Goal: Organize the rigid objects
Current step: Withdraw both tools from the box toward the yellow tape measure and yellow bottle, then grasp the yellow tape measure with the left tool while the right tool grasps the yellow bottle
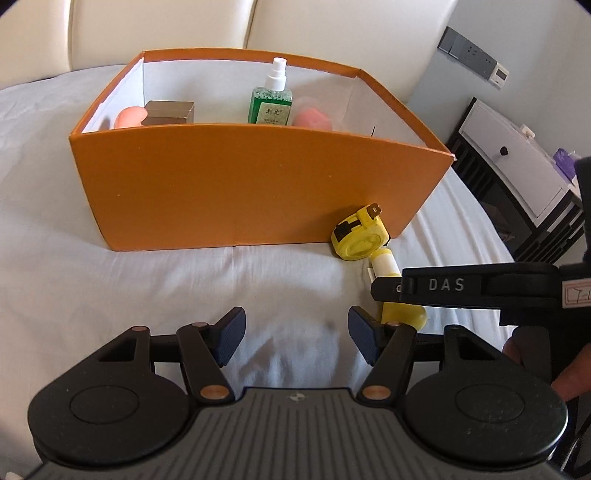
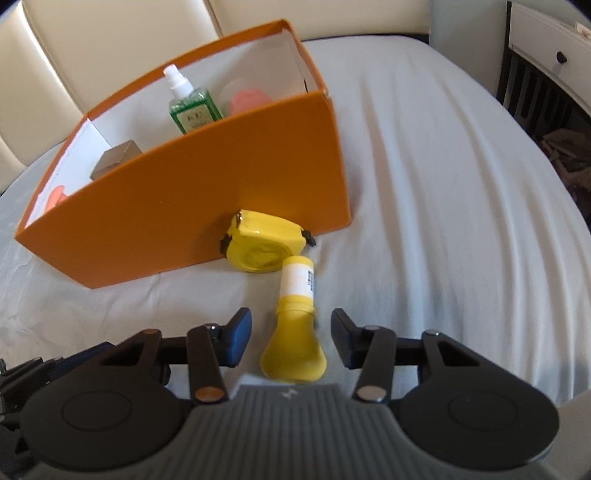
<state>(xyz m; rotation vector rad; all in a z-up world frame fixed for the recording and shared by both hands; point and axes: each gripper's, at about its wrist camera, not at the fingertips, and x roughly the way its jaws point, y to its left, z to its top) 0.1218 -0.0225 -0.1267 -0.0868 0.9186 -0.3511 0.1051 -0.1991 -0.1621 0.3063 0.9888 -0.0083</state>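
Observation:
An orange box (image 1: 240, 184) stands on the white bed, also in the right wrist view (image 2: 192, 206). Inside are a green spray bottle (image 1: 271, 101), a grey-brown block (image 1: 170, 113) and pink-orange items (image 1: 312, 120). A yellow tape measure (image 2: 264, 245) leans against the box front, also seen from the left (image 1: 360, 236). A yellow and white bottle (image 2: 295, 317) lies on the sheet between the open jaws of my right gripper (image 2: 291, 341); they do not touch it. From the left, that gripper crosses over the bottle (image 1: 386, 266). My left gripper (image 1: 295, 338) is open and empty over bare sheet.
A cream padded headboard (image 1: 166, 33) rises behind the box. A white nightstand with a dark knob (image 1: 509, 155) stands right of the bed, with wall sockets (image 1: 469, 51) above it. The bed edge drops off at the right.

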